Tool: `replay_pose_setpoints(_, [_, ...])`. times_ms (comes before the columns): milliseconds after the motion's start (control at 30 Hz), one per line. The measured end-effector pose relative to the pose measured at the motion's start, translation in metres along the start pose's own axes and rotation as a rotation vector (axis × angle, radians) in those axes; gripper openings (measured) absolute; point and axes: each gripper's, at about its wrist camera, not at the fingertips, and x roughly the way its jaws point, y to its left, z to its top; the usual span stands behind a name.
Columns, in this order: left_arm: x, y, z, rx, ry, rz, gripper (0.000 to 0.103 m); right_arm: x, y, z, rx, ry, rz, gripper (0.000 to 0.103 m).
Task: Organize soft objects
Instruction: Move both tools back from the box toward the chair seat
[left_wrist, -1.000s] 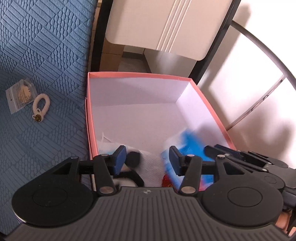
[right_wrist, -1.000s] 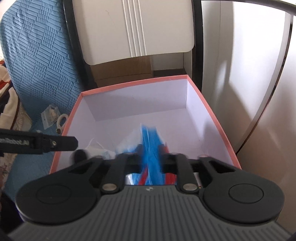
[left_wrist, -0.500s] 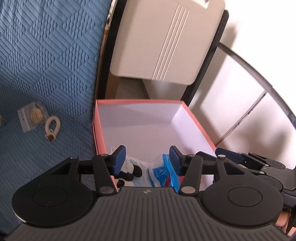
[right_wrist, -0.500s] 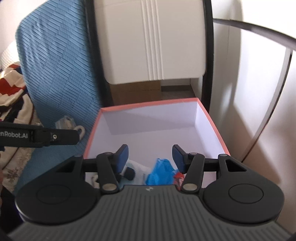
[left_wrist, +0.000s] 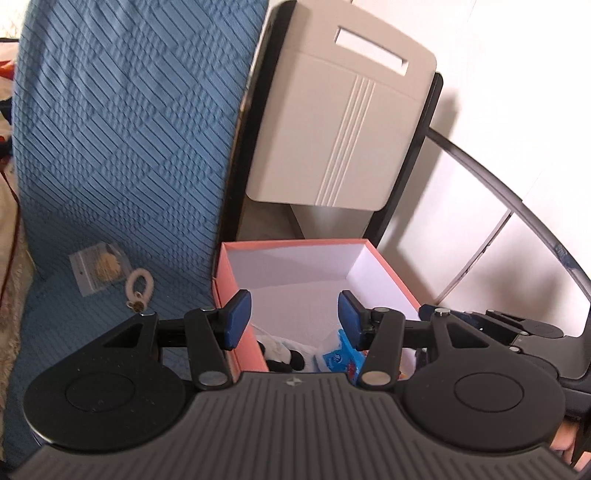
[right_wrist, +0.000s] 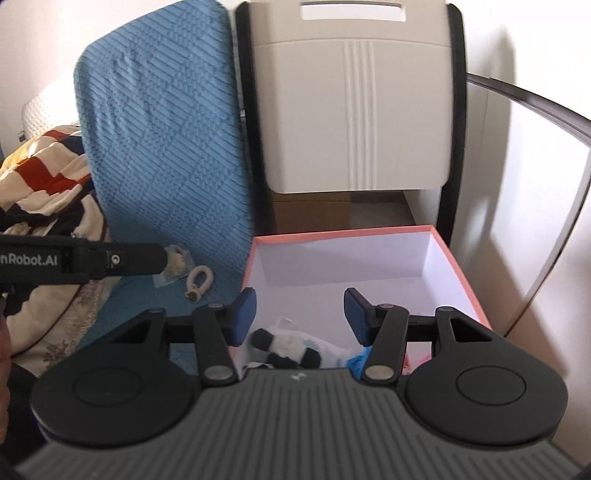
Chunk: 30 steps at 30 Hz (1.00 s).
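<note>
A salmon-pink box (left_wrist: 295, 242) (right_wrist: 343, 233) with a white inside stands beside the blue cushion. At its near end lie a black-and-white plush toy (left_wrist: 280, 354) (right_wrist: 280, 349), a blue packet (left_wrist: 338, 356) (right_wrist: 360, 358) and a white mask (right_wrist: 291, 328). My left gripper (left_wrist: 294, 319) hangs open above the box's near left corner, nothing between its blue pads. My right gripper (right_wrist: 300, 315) is open too, above the near end, and holds nothing. On the cushion lie a white ring keychain (left_wrist: 140, 286) (right_wrist: 199, 280) and a small clear bag (left_wrist: 98, 271) (right_wrist: 175, 264).
A blue quilted cushion (left_wrist: 110, 147) (right_wrist: 166, 147) rises left of the box. Behind it stands a cream panel (left_wrist: 340, 129) (right_wrist: 354, 110) in a black frame. A patterned blanket (right_wrist: 48, 177) lies far left. A dark curved rail (left_wrist: 517, 192) runs along the right.
The right gripper opened and let go of the blue packet, which now lies in the box. Both grippers rose and drew back from the box.
</note>
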Motion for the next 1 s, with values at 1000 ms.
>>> replay_pose_setpoints(1000, [-0.051, 0.126, -0.038, -0.09, -0.053, 0.105, 0.058, 0.029, 0.126, -0.029, -0.07, 0.078, 0.109, 0.055])
